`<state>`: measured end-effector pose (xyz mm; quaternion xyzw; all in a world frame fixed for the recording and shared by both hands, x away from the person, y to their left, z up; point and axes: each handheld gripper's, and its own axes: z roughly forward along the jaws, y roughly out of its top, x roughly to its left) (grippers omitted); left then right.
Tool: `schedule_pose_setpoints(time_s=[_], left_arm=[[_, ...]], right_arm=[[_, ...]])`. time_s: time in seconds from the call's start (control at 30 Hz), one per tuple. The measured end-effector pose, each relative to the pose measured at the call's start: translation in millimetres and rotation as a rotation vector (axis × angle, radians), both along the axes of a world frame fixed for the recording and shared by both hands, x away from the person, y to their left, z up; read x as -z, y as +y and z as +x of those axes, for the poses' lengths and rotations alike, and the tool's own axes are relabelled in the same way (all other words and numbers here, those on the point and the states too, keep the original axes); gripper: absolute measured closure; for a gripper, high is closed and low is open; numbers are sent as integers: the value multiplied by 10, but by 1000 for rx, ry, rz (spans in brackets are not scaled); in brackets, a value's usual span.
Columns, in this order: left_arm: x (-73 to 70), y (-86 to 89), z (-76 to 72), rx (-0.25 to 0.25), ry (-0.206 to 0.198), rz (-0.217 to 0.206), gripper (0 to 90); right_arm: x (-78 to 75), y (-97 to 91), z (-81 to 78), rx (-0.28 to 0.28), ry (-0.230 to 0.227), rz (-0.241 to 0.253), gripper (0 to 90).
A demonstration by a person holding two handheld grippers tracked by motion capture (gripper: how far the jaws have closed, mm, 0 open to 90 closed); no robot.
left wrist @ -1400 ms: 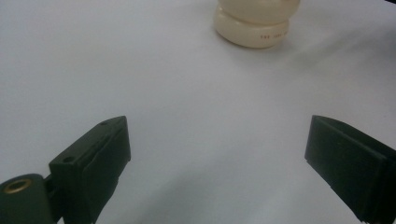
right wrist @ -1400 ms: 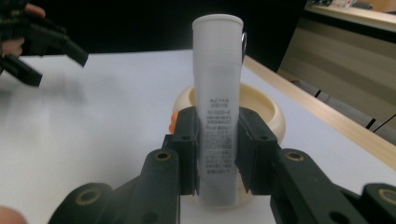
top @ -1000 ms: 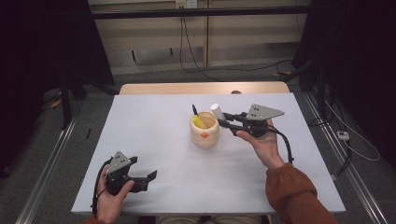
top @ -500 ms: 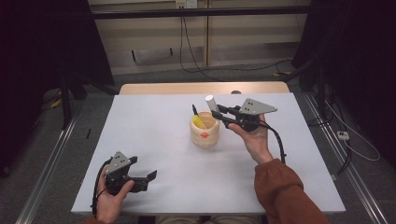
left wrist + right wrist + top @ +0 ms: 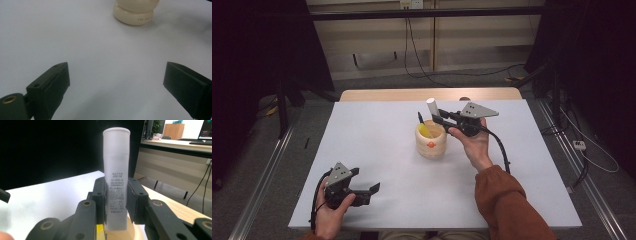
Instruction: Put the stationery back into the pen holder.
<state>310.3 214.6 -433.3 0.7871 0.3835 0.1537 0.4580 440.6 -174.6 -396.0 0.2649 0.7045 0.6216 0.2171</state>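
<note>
A cream round holder (image 5: 431, 141) stands in the middle of the white table (image 5: 377, 145), with a yellow item (image 5: 425, 130) and a dark pen (image 5: 419, 118) sticking out of it. My right gripper (image 5: 438, 119) is shut on a white upright tube (image 5: 431, 106), held just above the holder's rim. In the right gripper view the tube (image 5: 116, 175) stands between the two pads (image 5: 100, 197), its lower end over the holder's mouth (image 5: 130, 232). My left gripper (image 5: 371, 190) rests open near the front left of the table; the holder's base (image 5: 133, 15) lies far ahead of it.
A wooden strip (image 5: 427, 94) runs along the table's far edge. Cables (image 5: 412, 50) lie on the floor behind. Metal rails (image 5: 262, 175) flank the table at left and right. White table surface lies open between the two hands.
My right gripper has carried the white tube leftward, from beside the holder's right to over its rim. The left gripper has stayed where it was.
</note>
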Motion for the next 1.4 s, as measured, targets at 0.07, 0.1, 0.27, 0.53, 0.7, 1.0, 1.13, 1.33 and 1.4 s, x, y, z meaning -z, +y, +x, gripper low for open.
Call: schedule_pose_setpoints(time_s=[0.07, 0.1, 0.27, 0.53, 0.7, 1.0, 1.13, 1.33, 1.4], left_arm=[[0, 0, 0, 0, 1, 2, 68], [0, 0, 0, 1, 1, 2, 68], [0, -1, -2, 3, 2, 0, 68], [-1, -1, -3, 1, 0, -2, 68], [-1, -1, -4, 1, 1, -2, 68], [-2, -1, -4, 2, 0, -1, 68], [1, -5, -4, 5, 1, -1, 68], [2, -5, -1, 4, 2, 0, 68], [2, -6, 0, 4, 1, 0, 67]], right_arm=[[26, 15, 12, -4, 6, -1, 704], [40, 20, 16, 0, 13, -1, 704], [112, 47, 33, 7, 44, -13, 704], [177, 106, 36, -10, 46, -34, 704], [221, 113, 39, -14, 44, -37, 704], [248, 122, 38, -18, 39, -72, 696], [229, 118, 35, -7, 44, -69, 475], [194, 85, 33, 1, 55, -55, 316], [181, 71, 33, 9, 56, -56, 273]])
